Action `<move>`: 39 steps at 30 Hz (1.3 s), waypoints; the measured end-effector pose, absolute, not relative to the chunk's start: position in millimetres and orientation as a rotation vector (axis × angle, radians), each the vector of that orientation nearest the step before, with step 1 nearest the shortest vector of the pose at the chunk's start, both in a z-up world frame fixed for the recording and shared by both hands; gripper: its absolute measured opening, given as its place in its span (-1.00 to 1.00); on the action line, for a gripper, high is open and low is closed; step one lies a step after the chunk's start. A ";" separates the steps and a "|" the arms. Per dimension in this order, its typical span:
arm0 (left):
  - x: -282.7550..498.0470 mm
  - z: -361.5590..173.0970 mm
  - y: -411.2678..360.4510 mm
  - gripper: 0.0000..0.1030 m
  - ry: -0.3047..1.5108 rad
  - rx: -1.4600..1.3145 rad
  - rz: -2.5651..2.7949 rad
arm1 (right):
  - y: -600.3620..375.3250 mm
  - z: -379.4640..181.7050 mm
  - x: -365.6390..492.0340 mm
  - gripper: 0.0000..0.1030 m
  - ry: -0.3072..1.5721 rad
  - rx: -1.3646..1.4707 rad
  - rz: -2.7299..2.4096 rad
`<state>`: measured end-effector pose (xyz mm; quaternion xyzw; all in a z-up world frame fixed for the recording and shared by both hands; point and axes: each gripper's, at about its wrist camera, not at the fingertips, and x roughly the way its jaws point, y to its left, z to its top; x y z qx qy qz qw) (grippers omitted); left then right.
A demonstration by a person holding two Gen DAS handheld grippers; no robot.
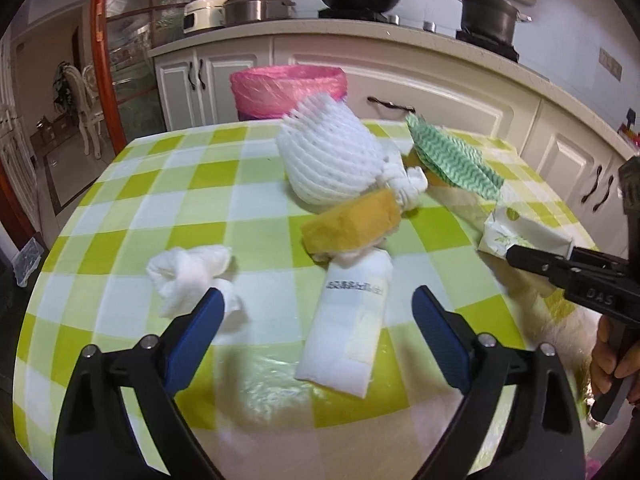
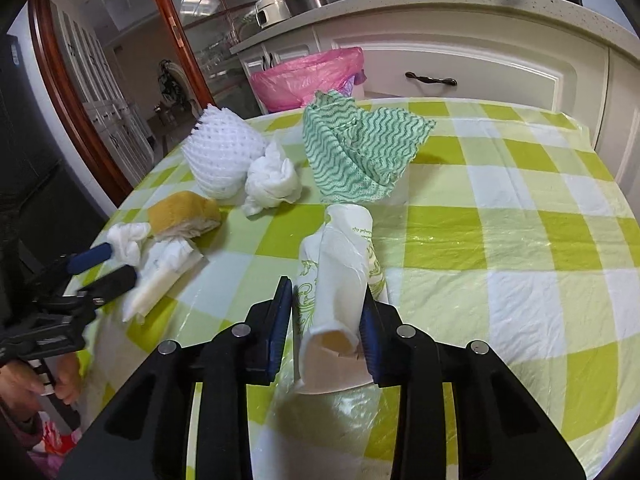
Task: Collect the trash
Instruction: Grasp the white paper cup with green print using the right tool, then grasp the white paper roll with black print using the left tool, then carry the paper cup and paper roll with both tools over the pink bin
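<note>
Checked green-and-white worktop strewn with trash, pink-lined bin beyond. Left tool wide apart around white flat packet, not touching. Right tool narrowed against rolled paper wrapper.

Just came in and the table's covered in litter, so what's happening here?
A person is clearing trash off the checked table with a pair of tongs in each hand. The right tongs are closed around a tissue packet. The left tongs are open over a flat white packet, beside a crumpled tissue. A pink-lined bin stands behind the table.
</note>
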<state>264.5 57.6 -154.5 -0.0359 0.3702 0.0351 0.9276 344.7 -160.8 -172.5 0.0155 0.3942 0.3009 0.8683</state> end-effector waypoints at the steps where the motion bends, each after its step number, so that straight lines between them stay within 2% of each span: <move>1: 268.2 -156.9 54.1 0.71 0.771 -0.064 0.064 | -161.3 -171.6 343.4 -0.38 0.823 0.037 0.633; 3: 271.9 -161.0 49.5 0.69 0.788 -0.050 0.059 | -162.8 -169.1 339.5 -0.38 0.816 0.045 0.641; 6: 278.5 -168.8 43.0 0.52 0.821 -0.036 0.045 | -166.2 -164.8 335.1 -0.38 0.805 0.056 0.651; 11: 283.0 -182.5 33.3 0.12 0.878 -0.014 0.010 | -173.7 -160.6 332.5 -0.38 0.794 0.071 0.656; 12: 281.3 -183.6 31.4 0.10 0.872 -0.002 0.013 | -175.8 -159.9 332.3 -0.37 0.791 0.078 0.654; 13: 279.5 -183.9 30.4 -0.01 0.869 0.004 0.007 | -177.6 -159.4 331.7 -0.37 0.788 0.082 0.652; 14: 278.4 -183.8 29.4 -0.20 0.867 0.006 0.001 | -178.6 -159.2 330.9 -0.38 0.788 0.084 0.652; 15: 277.1 -183.4 28.4 -0.25 0.868 0.011 -0.009 | -180.0 -159.2 330.8 -0.38 0.789 0.088 0.651; 39: 215.4 -107.8 34.2 -0.28 0.575 -0.124 -0.021 | -152.2 -115.2 287.4 -0.37 0.634 0.033 0.675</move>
